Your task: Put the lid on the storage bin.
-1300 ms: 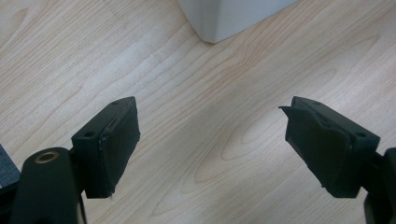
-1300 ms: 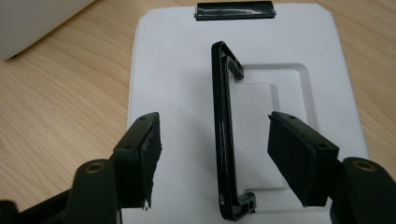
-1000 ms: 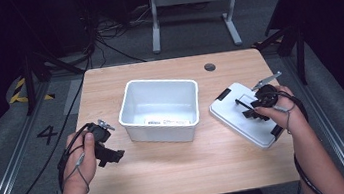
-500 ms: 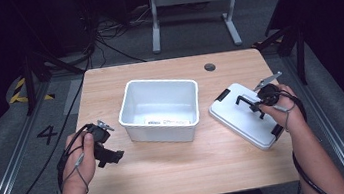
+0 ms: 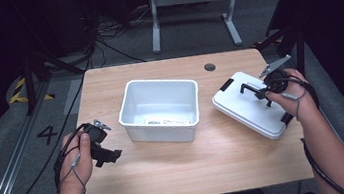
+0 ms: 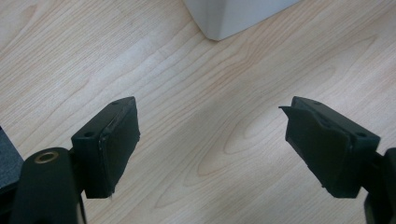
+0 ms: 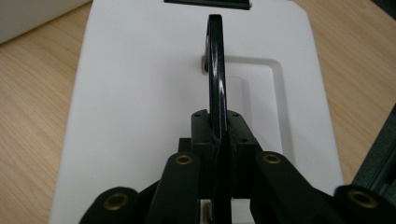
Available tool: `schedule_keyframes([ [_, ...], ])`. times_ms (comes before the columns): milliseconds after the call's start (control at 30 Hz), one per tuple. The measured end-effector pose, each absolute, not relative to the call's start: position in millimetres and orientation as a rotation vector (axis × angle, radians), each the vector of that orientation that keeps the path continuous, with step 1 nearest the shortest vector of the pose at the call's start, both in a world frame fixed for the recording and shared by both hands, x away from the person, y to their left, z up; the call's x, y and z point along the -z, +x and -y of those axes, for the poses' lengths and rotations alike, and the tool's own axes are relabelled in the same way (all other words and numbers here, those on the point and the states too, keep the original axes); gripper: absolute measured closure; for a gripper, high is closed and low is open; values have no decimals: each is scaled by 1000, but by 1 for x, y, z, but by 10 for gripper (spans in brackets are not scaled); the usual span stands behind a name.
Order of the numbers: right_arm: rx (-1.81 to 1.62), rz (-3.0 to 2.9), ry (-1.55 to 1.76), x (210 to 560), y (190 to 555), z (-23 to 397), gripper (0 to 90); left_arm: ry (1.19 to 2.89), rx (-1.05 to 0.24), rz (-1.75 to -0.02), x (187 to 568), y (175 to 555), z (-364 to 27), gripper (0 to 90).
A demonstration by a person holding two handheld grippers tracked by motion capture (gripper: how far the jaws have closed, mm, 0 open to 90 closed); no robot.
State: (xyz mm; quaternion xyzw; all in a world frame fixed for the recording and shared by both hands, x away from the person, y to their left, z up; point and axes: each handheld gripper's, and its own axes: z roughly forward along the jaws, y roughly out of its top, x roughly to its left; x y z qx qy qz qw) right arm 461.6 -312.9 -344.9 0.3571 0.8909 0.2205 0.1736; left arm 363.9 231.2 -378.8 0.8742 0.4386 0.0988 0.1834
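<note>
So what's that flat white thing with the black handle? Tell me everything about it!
It's a white lid that looks like plastic, rectangular with rounded corners, lying flat and turned askew on the wooden table, right of the empty white bin and not touching it. A thin black handle stands up from a sunken panel in its middle, and black latches sit at its ends. The right hand-held gripper is shut on the handle.

On the table [image 5: 180,171], the tub [image 5: 160,108] sits at frame centre, the lid [image 5: 252,106] lies to its right with the right gripper [image 5: 260,93] on its handle [image 7: 215,70], and the left gripper [image 5: 109,154] rests at lower left.
</note>
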Motion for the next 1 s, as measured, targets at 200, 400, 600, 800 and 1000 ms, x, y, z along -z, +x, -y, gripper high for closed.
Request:
schedule_keyframes([
  [200, -605, -2521, 997, 322, 460, 313, 849, 2461, -279, -1229, 377, 365, -233, 181],
  [400, -594, -2523, 976, 305, 460, 308, 850, 2449, -285, -1241, 376, 365, -237, 182],
  [600, -616, -2516, 937, 283, 457, 301, 849, 2436, -280, -1248, 375, 364, -240, 183],
  [800, -669, -2511, 875, 263, 456, 290, 850, 2434, -282, -1249, 375, 362, -241, 184],
  [1000, -731, -2528, 782, 244, 455, 269, 849, 2430, -286, -1234, 373, 358, -244, 184],
])
